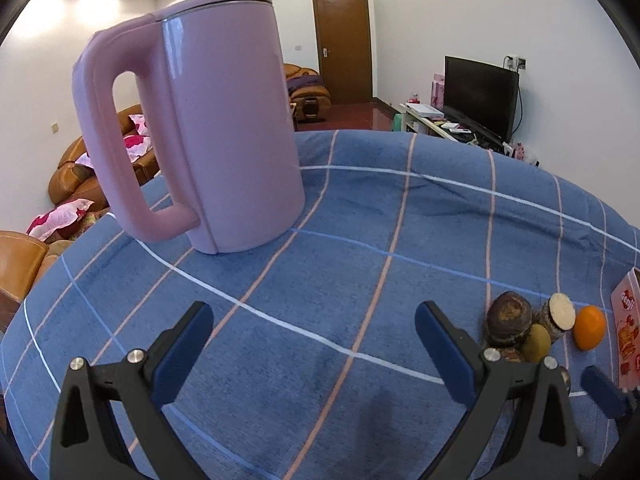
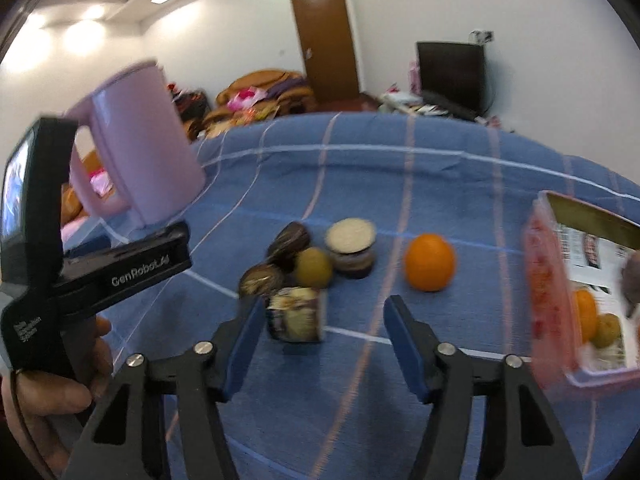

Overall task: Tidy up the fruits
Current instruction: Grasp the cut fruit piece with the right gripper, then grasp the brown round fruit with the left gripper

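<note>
An orange (image 2: 430, 262), a green kiwi (image 2: 313, 267) and several brown taro pieces (image 2: 290, 240) lie grouped on the blue checked tablecloth (image 2: 360, 400). One cut taro chunk (image 2: 296, 314) lies between my right gripper's fingers, close to the left pad, and is not pinched. My right gripper (image 2: 324, 312) stands open just in front of the pile. My left gripper (image 1: 314, 312) is open over bare cloth with nothing between its fingers. From there the orange (image 1: 589, 327), the kiwi (image 1: 536, 343) and a taro (image 1: 508, 316) lie to its right.
A tall pink kettle (image 1: 224, 120) stands on the cloth ahead of the left gripper. At the right a clear pink-rimmed box (image 2: 548, 300) holds another orange (image 2: 586, 314) and a kiwi (image 2: 608, 330). A hand (image 2: 52, 396) holds the left gripper's handle. Sofas, a door and a TV lie beyond.
</note>
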